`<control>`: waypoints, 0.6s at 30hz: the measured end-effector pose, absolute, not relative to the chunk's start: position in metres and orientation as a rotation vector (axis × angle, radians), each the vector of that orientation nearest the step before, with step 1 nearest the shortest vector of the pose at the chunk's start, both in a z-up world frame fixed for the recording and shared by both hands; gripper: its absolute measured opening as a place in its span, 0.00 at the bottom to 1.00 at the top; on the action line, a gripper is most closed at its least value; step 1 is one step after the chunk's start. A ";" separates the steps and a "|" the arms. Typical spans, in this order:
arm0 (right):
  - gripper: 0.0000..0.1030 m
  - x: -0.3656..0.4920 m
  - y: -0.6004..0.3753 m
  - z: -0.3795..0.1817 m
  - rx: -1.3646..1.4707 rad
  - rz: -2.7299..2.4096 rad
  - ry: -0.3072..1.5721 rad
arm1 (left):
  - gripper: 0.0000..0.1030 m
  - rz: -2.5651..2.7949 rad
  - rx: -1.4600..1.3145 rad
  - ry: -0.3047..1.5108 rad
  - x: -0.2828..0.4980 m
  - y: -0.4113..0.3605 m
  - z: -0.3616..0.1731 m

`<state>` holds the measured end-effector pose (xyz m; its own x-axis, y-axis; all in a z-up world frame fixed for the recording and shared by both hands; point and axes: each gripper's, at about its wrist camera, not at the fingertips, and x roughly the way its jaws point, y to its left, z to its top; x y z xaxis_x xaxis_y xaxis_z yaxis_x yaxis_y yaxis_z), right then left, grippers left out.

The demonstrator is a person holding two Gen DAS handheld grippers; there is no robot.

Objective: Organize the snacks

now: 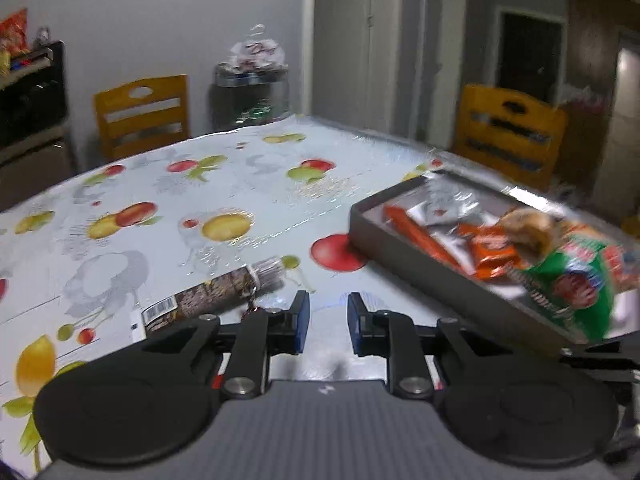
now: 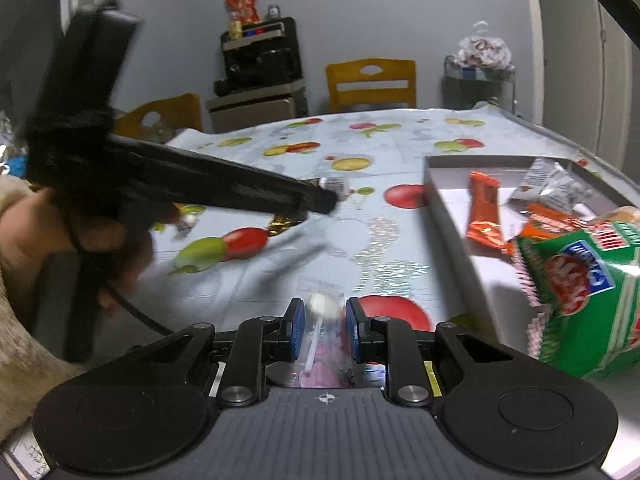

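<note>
Between the right gripper's [image 2: 325,330] blue pads sits a lollipop [image 2: 320,322] in a clear wrapper, the jaws drawn in narrow on it; its pale round head points away from the tool and its white stick runs back toward the body, so the long axis follows the fingers. To the right of this gripper stands a shallow grey box [image 2: 448,200] with an orange bar wrapper [image 2: 485,216], a crinkled silver packet [image 2: 554,184] and a large green snack bag [image 2: 580,288] hanging over its near corner. Ahead and to the left, the left gripper [image 2: 316,200] shows as a dark, blurred tool in a hand [image 2: 72,232]. In its own view the left gripper [image 1: 328,322] has a narrow gap between its pads and nothing between them, above bare fruit-print tablecloth [image 1: 240,184]. Just ahead and left of its left finger lies a long dark brown patterned packet [image 1: 216,296] with a barcode at its near end, its long axis slanting away toward the right.
</note>
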<state>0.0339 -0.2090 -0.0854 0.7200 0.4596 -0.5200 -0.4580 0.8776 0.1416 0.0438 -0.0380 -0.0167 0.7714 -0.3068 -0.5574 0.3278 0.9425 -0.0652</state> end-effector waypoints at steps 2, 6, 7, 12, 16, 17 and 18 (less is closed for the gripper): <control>0.23 0.034 -0.211 -0.085 -0.016 0.496 0.575 | 0.18 -0.405 0.029 0.621 0.046 -0.028 -0.014; 0.23 0.033 -0.212 -0.085 -0.043 0.500 0.575 | 0.18 -0.400 0.117 0.632 0.044 -0.024 -0.014; 0.23 0.032 -0.211 -0.085 -0.052 0.502 0.570 | 0.18 -0.397 0.125 0.633 0.044 -0.023 -0.015; 0.40 0.032 -0.207 -0.086 -0.086 0.532 0.569 | 0.25 -0.354 0.157 0.643 0.046 -0.012 -0.017; 0.43 0.029 -0.204 -0.087 -0.118 0.536 0.555 | 0.34 -0.274 0.086 0.634 0.057 0.002 -0.024; 0.43 0.028 -0.205 -0.086 -0.120 0.539 0.555 | 0.34 -0.270 0.085 0.640 0.059 0.002 -0.027; 0.43 0.028 -0.205 -0.086 -0.122 0.543 0.554 | 0.34 -0.273 0.084 0.647 0.060 0.001 -0.029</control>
<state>0.0282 -0.2052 -0.0861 0.7145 0.4568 -0.5299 -0.5210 0.8529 0.0328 0.0604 0.0009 -0.0288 0.7639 -0.2243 -0.6051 0.2765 0.9610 -0.0072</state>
